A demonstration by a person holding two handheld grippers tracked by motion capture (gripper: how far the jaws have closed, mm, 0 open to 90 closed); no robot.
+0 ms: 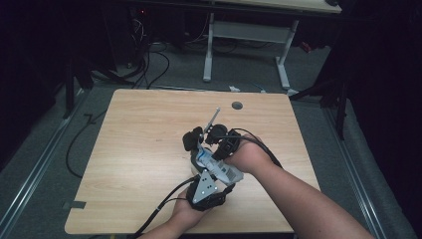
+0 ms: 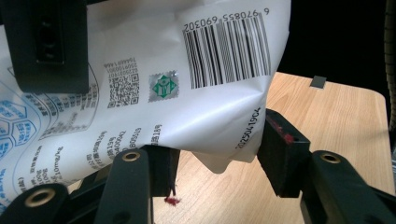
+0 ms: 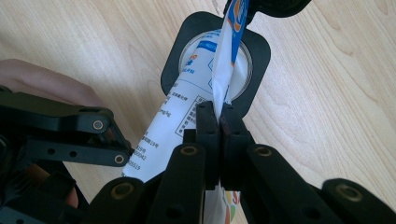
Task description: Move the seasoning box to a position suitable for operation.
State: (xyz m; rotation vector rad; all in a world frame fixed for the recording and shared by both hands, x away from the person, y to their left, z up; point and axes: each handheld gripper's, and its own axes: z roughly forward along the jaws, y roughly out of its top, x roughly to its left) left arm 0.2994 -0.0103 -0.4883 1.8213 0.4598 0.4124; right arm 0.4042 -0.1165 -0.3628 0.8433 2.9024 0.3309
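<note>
A white pouch with blue print and a barcode is held over the middle of the wooden table. My left gripper, with the grey plate on top, comes from the near side. Its jaws close on the pouch's body, one pad on each side, and the pouch creases there. My right gripper is shut on the pouch's thin flat edge. The pouch's far end sits in the round opening of a black rounded-square holder. In the right gripper view the left gripper's fingers lie beside the pouch.
A round cable hole is near the table's far edge, and a bit of grey tape sits at its near left corner. Another desk's white legs and floor cables lie beyond the table.
</note>
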